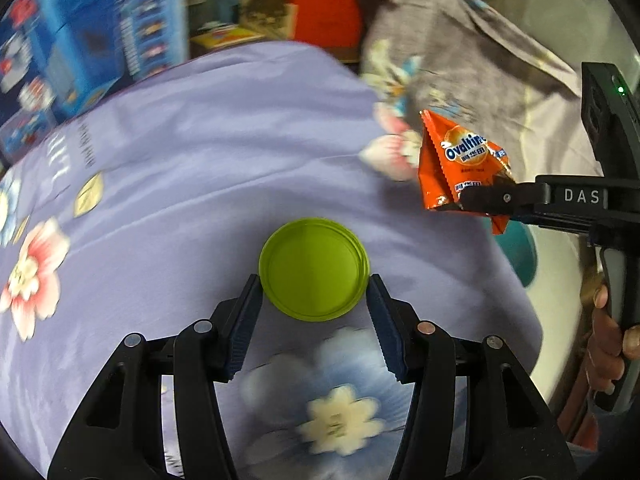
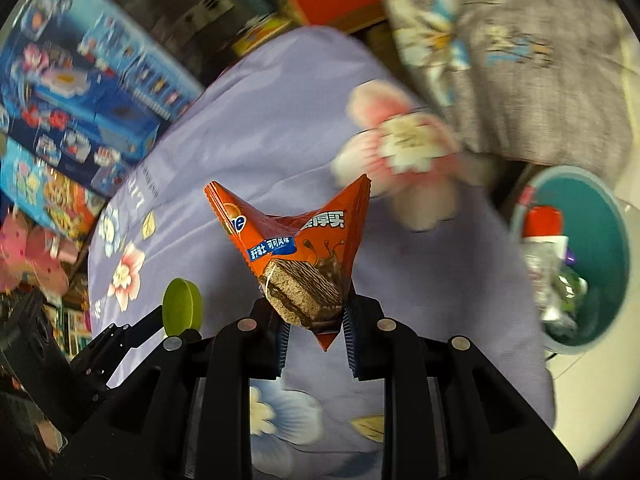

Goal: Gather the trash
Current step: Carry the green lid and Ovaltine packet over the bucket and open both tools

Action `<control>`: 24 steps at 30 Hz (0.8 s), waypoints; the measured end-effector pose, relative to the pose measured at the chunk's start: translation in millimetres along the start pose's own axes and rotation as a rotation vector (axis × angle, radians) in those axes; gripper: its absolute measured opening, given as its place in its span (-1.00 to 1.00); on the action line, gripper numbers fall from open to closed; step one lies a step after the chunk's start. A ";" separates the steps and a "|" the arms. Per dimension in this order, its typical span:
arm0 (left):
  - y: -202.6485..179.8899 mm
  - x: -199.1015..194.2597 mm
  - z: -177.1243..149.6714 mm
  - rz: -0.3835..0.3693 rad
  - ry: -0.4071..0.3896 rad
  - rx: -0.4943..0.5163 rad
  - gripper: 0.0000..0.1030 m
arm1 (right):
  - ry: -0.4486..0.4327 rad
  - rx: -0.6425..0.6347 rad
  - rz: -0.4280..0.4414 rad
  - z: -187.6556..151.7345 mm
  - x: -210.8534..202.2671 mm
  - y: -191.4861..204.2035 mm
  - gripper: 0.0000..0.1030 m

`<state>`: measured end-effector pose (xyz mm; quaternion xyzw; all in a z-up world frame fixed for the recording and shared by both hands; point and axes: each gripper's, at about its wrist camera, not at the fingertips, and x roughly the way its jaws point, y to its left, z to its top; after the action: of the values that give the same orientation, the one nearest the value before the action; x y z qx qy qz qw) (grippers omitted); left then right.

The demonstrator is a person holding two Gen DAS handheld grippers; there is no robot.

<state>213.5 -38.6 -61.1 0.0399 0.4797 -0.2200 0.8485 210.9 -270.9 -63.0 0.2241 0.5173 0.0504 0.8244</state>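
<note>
1 green lid point(image 1: 314, 269), 1 orange Ovaltine wrapper point(image 2: 298, 254), 1 teal bin point(image 2: 600, 216) w/ trash inside. Left gripper point(image 1: 314, 294) clamps the lid by its rim, lifted above the purple floral sheet point(image 1: 200, 152). Right gripper point(image 2: 314, 328) pinches the wrapper's lower end, jaws narrow. Bin sits on pale floor past the bed's right edge. Blue toy boxes point(image 2: 88, 80) beyond the far-left edge; grey floral quilt point(image 2: 540, 60) far right.

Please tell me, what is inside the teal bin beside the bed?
The teal bin holds crumpled clear plastic, one piece with a red top. What lies under that plastic, and the bin's bottom, is covered and blurred.
</note>
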 end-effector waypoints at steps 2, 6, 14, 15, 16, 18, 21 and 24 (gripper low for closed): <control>-21.2 2.6 5.4 -0.012 0.000 0.038 0.06 | -0.025 0.039 -0.007 -1.3 -14.9 -25.2 -0.57; -63.2 11.5 15.7 -0.033 0.005 0.109 0.06 | -0.058 0.100 -0.016 -4.5 -35.3 -63.8 -0.57; -135.7 28.4 28.9 -0.074 0.028 0.209 0.06 | -0.122 0.220 -0.026 -12.5 -76.2 -141.7 -0.56; -145.4 30.4 29.4 -0.076 0.031 0.224 0.06 | -0.128 0.236 -0.027 -13.8 -80.0 -150.9 -0.56; -155.0 32.5 29.8 -0.077 0.035 0.239 0.06 | -0.132 0.248 -0.028 -15.3 -82.9 -158.1 -0.56; -169.3 36.9 30.4 -0.081 0.043 0.259 0.06 | -0.138 0.270 -0.032 -18.6 -88.2 -172.9 -0.55; -189.6 43.0 30.2 -0.089 0.058 0.283 0.06 | -0.144 0.313 -0.035 -26.6 -94.4 -196.8 -0.55; -208.1 49.3 29.6 -0.093 0.071 0.307 0.06 | -0.144 0.345 -0.037 -33.2 -97.8 -215.9 -0.54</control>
<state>173.3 -250.7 -56.3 0.1546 0.4713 -0.3284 0.8038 104.8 -484.3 -85.0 0.3558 0.4619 -0.0704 0.8094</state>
